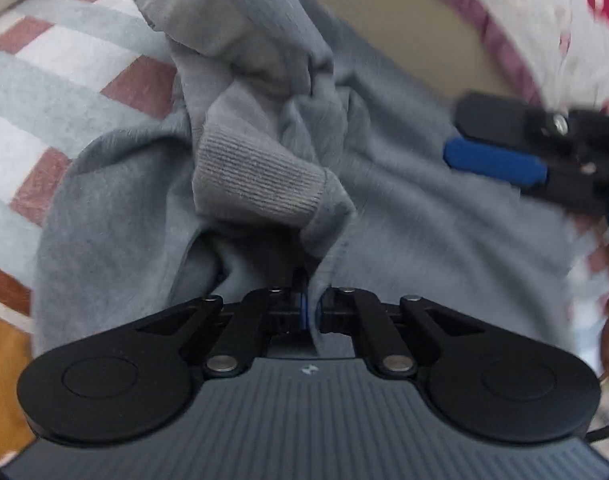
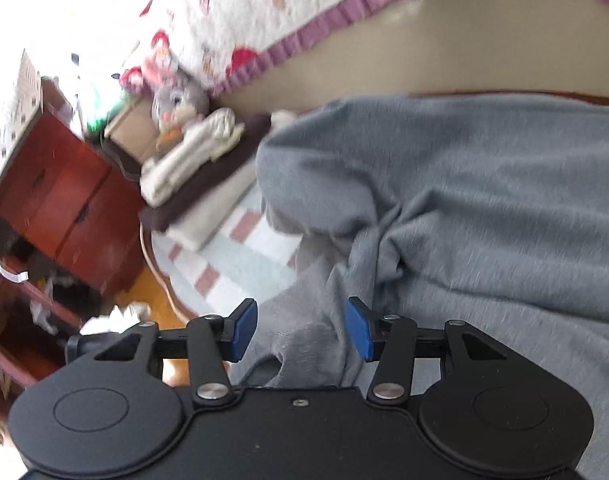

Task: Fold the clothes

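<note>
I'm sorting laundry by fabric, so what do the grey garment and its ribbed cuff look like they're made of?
Grey garment: probably soft, matte fleece-like knit; its surface looks fuzzy and drapes in thick folds. Ribbed cuff: a stretchy rib knit, judging by its fine parallel ridges. Fibre content cannot be told.

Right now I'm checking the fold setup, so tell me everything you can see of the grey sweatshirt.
The grey sweatshirt looks like soft fleece, with a ribbed cuff on a sleeve bunched over its middle. It lies crumpled and unfolded across the checked bedcover. The left tongs are shut on a pinch of its fabric. The right tongs stand open above another part of it, gripping nothing.
</note>
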`<move>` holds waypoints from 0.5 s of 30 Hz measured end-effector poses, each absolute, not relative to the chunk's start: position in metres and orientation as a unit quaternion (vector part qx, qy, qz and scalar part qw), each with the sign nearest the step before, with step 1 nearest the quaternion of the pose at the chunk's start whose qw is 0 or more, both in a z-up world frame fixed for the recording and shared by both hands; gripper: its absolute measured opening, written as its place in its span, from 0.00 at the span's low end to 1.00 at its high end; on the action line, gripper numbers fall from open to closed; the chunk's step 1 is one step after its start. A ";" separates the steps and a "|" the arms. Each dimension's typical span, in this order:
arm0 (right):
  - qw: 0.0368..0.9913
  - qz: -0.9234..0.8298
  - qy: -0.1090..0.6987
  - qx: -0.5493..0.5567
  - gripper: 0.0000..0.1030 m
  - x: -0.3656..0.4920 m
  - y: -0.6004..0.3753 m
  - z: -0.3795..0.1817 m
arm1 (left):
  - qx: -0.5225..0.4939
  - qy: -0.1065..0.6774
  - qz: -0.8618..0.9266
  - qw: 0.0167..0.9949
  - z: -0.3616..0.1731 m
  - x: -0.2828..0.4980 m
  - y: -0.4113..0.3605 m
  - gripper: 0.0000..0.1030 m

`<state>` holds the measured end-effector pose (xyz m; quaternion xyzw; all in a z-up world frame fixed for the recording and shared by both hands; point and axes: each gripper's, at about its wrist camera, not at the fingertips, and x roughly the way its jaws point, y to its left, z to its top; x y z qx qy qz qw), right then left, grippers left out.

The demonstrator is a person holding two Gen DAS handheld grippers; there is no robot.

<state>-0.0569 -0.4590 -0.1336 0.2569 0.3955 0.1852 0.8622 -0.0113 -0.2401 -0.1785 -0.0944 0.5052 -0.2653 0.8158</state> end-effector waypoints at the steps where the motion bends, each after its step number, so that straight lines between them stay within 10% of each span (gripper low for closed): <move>1: 0.861 0.190 0.401 0.248 0.53 -0.056 -0.456 -0.135 | -0.082 0.502 -0.268 0.818 -0.175 -0.014 -0.239 0.08; 5: 0.864 0.181 0.420 0.210 0.53 -0.053 -0.449 -0.137 | -0.133 0.500 -0.296 0.803 -0.157 -0.017 -0.215 0.59; 15: 0.825 0.073 0.529 0.186 0.53 -0.043 -0.468 -0.178 | -0.237 0.476 -0.251 0.809 -0.140 0.015 -0.159 0.74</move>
